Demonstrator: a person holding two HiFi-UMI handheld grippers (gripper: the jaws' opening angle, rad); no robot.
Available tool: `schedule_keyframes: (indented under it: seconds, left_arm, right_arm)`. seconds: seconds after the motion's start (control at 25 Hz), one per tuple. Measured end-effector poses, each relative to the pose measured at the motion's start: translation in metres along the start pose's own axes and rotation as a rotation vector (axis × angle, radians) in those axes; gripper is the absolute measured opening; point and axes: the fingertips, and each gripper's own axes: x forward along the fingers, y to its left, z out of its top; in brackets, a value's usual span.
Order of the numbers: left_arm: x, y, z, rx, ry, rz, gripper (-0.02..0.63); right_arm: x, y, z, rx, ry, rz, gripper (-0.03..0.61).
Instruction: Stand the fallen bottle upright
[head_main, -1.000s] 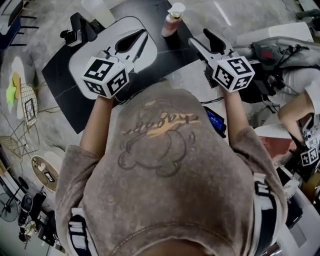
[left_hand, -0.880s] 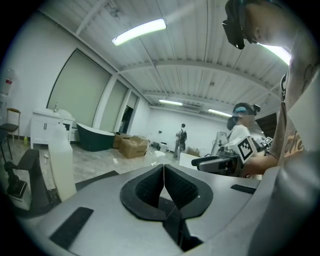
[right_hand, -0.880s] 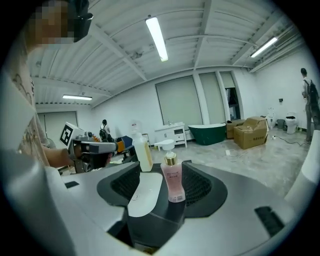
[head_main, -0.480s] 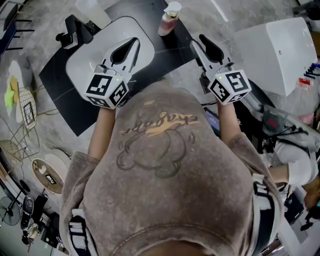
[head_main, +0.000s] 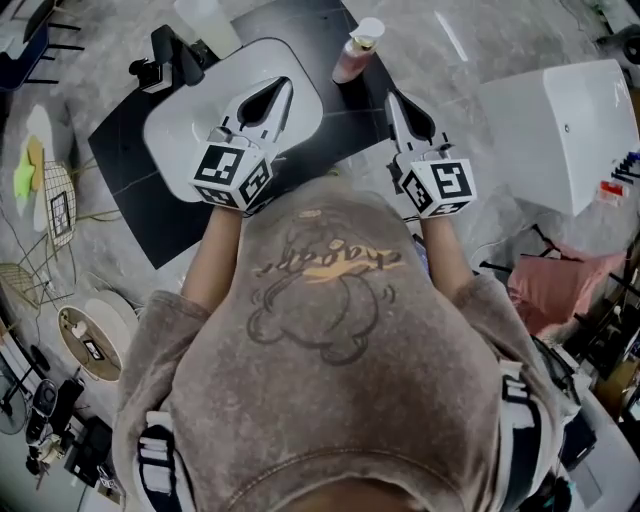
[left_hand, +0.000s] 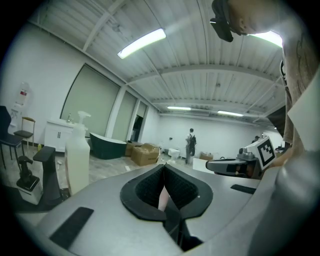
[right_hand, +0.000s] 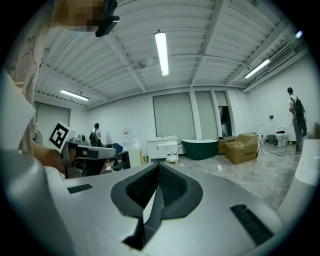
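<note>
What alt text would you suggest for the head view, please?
Seen from above, a person holds two shut grippers over a black mat: the left gripper above a white tray, the right gripper, its jaws just closed on nothing, beside it. A pink bottle with a white cap appears to stand upright on the mat ahead.

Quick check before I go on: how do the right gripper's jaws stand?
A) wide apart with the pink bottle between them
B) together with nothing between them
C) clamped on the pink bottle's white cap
B: the right gripper has just been closing its jaws, which now meet tip to tip with nothing between them. In the head view the pink bottle sits apart, farther off than the gripper.
</note>
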Motion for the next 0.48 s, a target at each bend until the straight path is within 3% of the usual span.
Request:
schedule_keyframes:
  seconds: [0.48]
  left_arm:
    - [0.005, 0.001, -0.012, 0.007, 0.007, 0.028, 0.018]
  right_arm:
    - [0.015, 0.003, -0.018, 0.034, 0.014, 0.001, 0.002]
